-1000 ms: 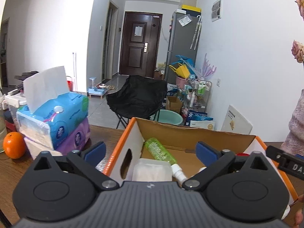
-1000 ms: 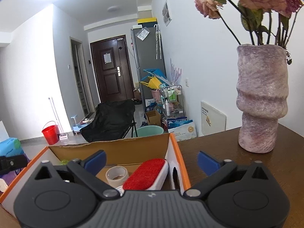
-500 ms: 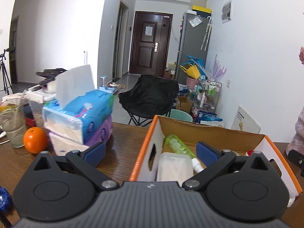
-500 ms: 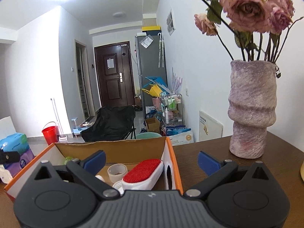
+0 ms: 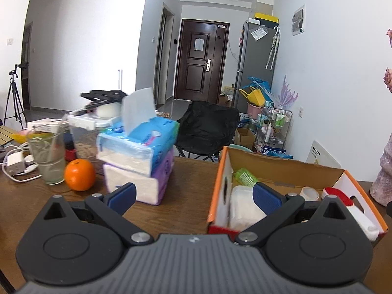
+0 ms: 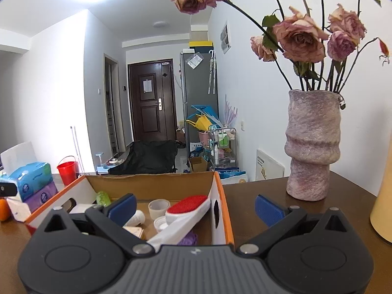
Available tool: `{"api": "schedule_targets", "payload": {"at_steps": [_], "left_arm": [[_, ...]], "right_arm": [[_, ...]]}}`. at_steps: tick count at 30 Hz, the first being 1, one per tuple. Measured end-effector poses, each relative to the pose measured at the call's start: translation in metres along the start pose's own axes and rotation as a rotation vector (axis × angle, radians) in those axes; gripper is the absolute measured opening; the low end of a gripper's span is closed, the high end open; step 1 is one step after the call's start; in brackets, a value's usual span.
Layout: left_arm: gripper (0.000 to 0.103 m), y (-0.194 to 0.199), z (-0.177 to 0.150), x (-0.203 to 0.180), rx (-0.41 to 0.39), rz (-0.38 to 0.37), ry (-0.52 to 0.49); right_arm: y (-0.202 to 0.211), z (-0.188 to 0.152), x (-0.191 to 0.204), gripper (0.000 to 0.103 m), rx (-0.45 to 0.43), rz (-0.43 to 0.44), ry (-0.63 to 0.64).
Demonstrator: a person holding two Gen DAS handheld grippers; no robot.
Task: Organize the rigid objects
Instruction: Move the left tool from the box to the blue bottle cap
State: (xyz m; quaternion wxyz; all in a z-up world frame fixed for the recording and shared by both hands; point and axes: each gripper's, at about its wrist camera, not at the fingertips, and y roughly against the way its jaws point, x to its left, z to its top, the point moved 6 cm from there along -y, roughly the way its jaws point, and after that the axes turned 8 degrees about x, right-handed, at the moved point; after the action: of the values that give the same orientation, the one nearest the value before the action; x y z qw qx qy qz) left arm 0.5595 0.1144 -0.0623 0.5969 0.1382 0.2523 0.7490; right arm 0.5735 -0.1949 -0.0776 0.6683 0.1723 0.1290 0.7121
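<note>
A: Item one, cardboard box on the table: what does it hold?

B: Green bottle, tape roll, red-topped brush leaning on the right wall. Rigid goods gathered together, likely the sorting bin.

A: Item two, left outside?

B: Tissue packs, orange, glass; vase to the right.

A: Claws?

B: Left claw spread wide, empty, level, straddling the box's left wall. Right claw likewise spread, empty, straddling the right wall.
</note>
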Motion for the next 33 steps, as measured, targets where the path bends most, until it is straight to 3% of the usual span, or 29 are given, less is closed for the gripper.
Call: {"api": "schedule_targets", "payload": {"at_steps": [21, 29, 33], "left_arm": [[0.103, 0.053, -0.045, 0.127, 0.054, 0.141, 0.036], [0.103, 0.034, -0.072, 0.164, 0.181, 0.191, -0.013], [0.103, 0.016, -0.084, 0.181, 0.236, 0.184, 0.015]], "right_arm": [[0.052, -0.062, 0.016, 0.103, 0.110, -0.022, 0.013], [0.063, -0.081, 0.021, 0.103, 0.148, -0.048, 0.022], [0.065, -0.088, 0.024, 0.103, 0.164, -0.058, 0.030]]}}
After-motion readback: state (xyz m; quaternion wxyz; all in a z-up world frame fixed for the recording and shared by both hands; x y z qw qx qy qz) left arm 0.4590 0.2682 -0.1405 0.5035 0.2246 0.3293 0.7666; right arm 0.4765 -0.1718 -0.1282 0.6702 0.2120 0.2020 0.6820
